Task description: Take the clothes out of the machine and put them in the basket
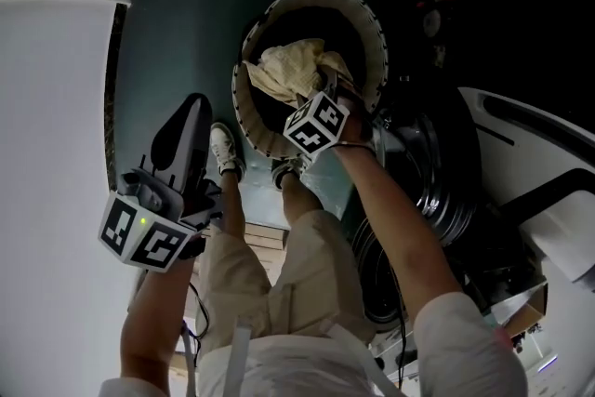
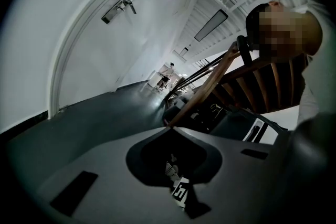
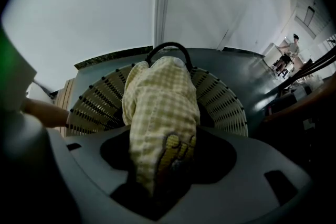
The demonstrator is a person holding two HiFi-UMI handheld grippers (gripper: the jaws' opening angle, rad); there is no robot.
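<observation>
Yellow cloth [image 3: 157, 107] over right gripper [image 3: 159, 131]

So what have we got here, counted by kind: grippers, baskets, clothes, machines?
Grippers: 2, the left gripper and the right gripper
Baskets: 1, the basket
Clothes in view: 1, the yellow checked cloth
Machines: 1, the washing machine
Total: 5

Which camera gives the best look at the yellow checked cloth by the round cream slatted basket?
The right gripper view: the yellow checked cloth fills the middle, clamped in the right gripper over the round cream slatted basket. The head view shows it smaller, partly behind that gripper. The left gripper view misses it.
</observation>
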